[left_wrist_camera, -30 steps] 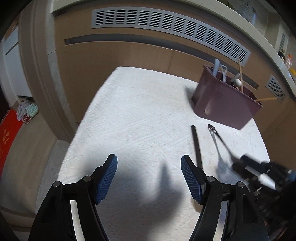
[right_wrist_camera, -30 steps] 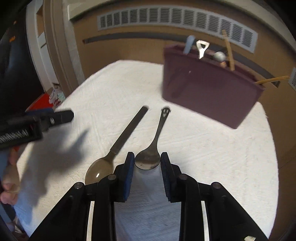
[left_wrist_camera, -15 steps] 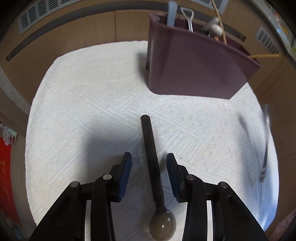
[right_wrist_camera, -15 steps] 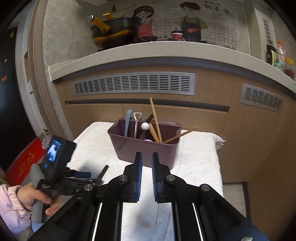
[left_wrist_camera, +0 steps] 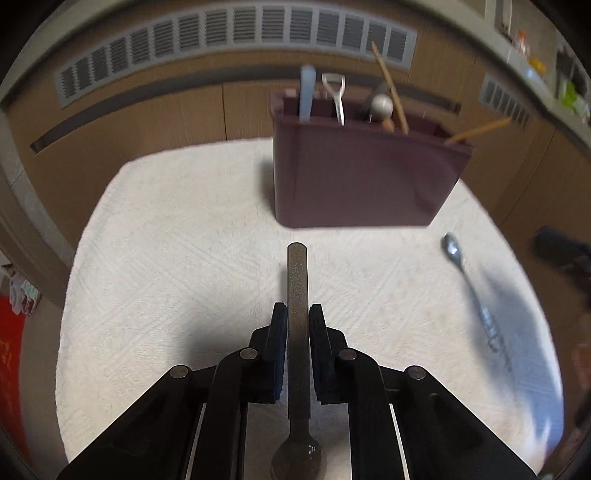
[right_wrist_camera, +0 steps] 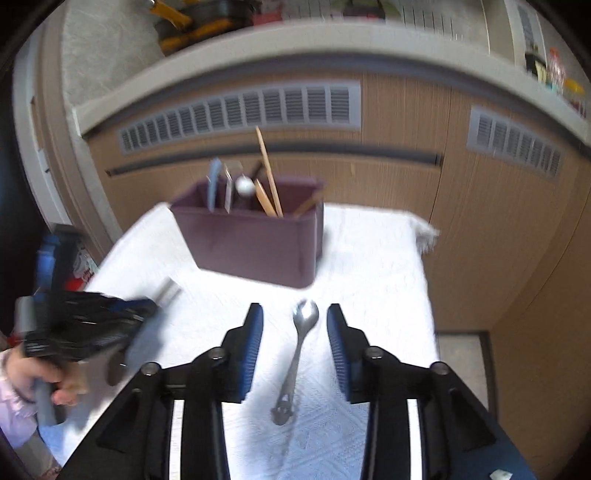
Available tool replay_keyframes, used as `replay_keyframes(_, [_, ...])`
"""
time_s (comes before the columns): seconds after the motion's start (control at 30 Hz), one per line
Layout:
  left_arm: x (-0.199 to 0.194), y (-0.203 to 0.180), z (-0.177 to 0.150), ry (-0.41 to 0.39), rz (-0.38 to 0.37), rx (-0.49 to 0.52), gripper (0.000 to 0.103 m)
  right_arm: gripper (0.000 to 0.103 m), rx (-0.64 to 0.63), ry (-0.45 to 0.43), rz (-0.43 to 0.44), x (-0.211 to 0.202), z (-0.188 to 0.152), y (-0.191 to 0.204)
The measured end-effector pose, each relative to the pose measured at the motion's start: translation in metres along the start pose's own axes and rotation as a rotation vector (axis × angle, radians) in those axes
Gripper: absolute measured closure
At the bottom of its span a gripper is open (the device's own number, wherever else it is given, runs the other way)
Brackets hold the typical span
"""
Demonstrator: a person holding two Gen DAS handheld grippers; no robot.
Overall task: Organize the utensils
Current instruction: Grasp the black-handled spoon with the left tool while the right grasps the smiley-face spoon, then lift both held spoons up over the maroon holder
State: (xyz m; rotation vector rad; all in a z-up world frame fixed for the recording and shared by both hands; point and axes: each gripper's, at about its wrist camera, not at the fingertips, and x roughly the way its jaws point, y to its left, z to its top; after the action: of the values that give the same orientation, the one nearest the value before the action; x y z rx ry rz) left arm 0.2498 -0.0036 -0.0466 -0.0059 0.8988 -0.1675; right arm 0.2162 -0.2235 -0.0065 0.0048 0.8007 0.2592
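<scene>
My left gripper (left_wrist_camera: 297,314) is shut on the flat dark handle of a spoon (left_wrist_camera: 297,280), its bowl back under the gripper body. The handle points at a maroon utensil bin (left_wrist_camera: 354,173) that holds several utensils. A small silver spoon (left_wrist_camera: 467,277) lies on the white cloth to the right. In the right wrist view my right gripper (right_wrist_camera: 294,325) is open, and the silver spoon (right_wrist_camera: 299,347) lies on the cloth between its fingers, bowl toward the bin (right_wrist_camera: 251,236). The left gripper (right_wrist_camera: 85,328) shows blurred at the left.
The white textured cloth (left_wrist_camera: 177,258) covers a small table in front of wooden cabinet fronts with vent grilles (left_wrist_camera: 229,40). The table's right edge (right_wrist_camera: 424,280) drops to the floor. A counter with pots (right_wrist_camera: 199,18) runs above the cabinets.
My left gripper has closed on the dark-handled spoon. My right gripper has opened wide, and the silver spoon now lies on the cloth between its fingers, bowl toward the bin.
</scene>
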Motion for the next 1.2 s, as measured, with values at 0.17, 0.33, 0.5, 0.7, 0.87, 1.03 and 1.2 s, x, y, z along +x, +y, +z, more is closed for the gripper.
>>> replay_keyframes(0.17, [-0.038, 0.010, 0.006, -0.133, -0.051, -0.033, 0.091, 0.066, 0.029, 0.124, -0.027, 0.066, 0.001, -0.003])
replay_keyframes(0.33, [-0.050, 0.021, 0.008, -0.169, -0.084, -0.085, 0.091, 0.066, 0.003, 0.196, -0.082, 0.113, 0.002, 0.004])
replay_keyframes(0.5, [-0.051, 0.017, 0.003, -0.187, -0.069, -0.066, 0.091, 0.065, 0.001, 0.210, -0.091, 0.123, -0.002, 0.008])
replay_keyframes(0.7, [-0.054, 0.013, 0.004, -0.192, -0.080, -0.069, 0.091, 0.077, 0.008, 0.155, -0.078, 0.096, -0.007, 0.009])
replay_keyframes(0.87, [-0.058, 0.005, 0.003, -0.201, -0.091, -0.060, 0.090, 0.077, 0.044, 0.042, -0.036, 0.045, -0.010, 0.010])
replay_keyframes(1.03, [-0.064, -0.002, 0.005, -0.220, -0.100, -0.058, 0.091, 0.077, 0.054, -0.052, -0.013, 0.003, -0.007, 0.014])
replay_keyframes(1.2, [-0.077, -0.007, 0.007, -0.267, -0.125, -0.057, 0.091, 0.077, 0.031, -0.131, -0.017, -0.024, 0.001, 0.021])
